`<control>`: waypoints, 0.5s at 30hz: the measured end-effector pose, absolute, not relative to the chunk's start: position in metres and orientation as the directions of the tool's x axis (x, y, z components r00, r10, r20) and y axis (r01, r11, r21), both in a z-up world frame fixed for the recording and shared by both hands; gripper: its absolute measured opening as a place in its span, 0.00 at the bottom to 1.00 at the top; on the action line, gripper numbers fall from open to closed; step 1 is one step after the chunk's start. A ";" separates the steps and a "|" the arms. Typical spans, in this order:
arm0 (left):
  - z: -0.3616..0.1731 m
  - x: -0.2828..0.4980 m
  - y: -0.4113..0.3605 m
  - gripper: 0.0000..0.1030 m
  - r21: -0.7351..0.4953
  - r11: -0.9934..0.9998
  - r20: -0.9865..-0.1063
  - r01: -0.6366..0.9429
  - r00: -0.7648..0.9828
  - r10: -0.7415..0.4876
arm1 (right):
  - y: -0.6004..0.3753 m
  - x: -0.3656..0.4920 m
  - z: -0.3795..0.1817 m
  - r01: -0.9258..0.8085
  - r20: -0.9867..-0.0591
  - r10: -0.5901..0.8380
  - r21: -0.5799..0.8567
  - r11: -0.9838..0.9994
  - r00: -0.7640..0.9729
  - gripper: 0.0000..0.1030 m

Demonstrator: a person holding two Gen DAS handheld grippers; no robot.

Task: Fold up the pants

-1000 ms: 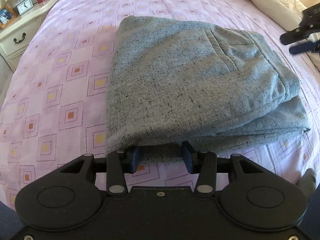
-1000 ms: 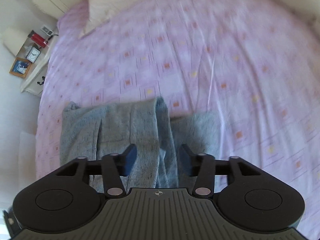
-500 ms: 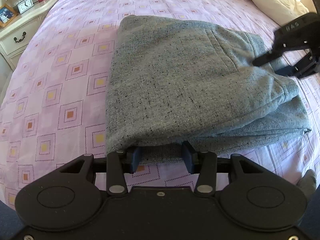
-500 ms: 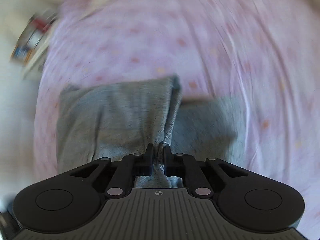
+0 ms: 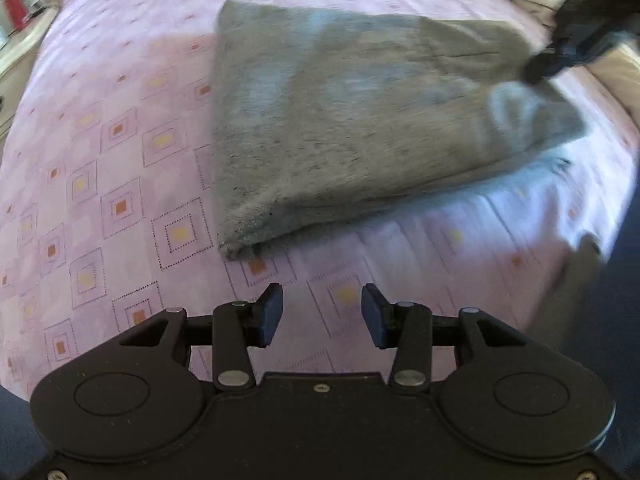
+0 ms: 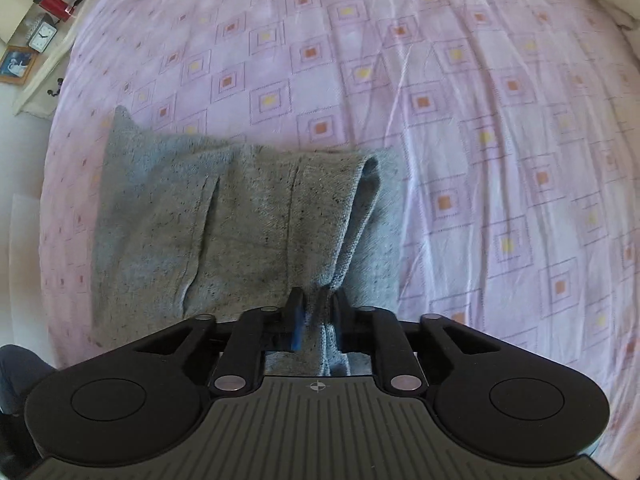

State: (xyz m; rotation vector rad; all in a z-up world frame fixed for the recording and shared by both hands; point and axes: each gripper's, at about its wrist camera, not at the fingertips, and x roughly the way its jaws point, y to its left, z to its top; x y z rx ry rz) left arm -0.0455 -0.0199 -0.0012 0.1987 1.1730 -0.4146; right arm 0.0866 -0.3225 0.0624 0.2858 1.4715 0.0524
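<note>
**Spotter:** What do you have on your right?

**Me:** My right gripper (image 6: 318, 314) points steeply down with a bunched ridge of the grey pants (image 6: 248, 224) pinched between its pads. The jaws are narrow and easing apart a little, but the cloth is gripped and drawn up from the folded stack.

**Spotter:** And the left?

**Me:** My left gripper (image 5: 322, 314) stands about half open with nothing in it. Its fingertips hang over bare bedspread (image 5: 120, 152), clear of the near corner of the pants (image 5: 340, 120).

**Spotter:** Where do the pants sit?

**Me:** Folded on the pink patterned bedspread, near its front edge. In the left view the far right end is lifted where the right gripper (image 5: 538, 68) holds it, blurred. A nightstand (image 6: 38, 64) with a clock (image 6: 42, 34) stands beside the bed.
</note>
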 end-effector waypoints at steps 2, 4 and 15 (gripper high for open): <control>0.014 -0.049 -0.014 0.51 -0.063 0.891 -0.912 0.450 0.337 -0.235 | -0.324 0.086 0.072 0.119 -0.977 0.166 0.182 0.976 0.132 0.19; 0.033 -0.046 -0.006 0.51 -0.080 0.885 -0.895 0.458 0.358 -0.266 | -0.324 0.087 0.087 0.098 -0.974 0.098 0.120 0.988 0.202 0.20; 0.021 0.032 0.005 0.53 -0.128 0.944 -0.895 0.305 0.375 -0.243 | -0.292 0.083 0.057 0.000 -0.977 0.146 0.148 0.989 0.158 0.21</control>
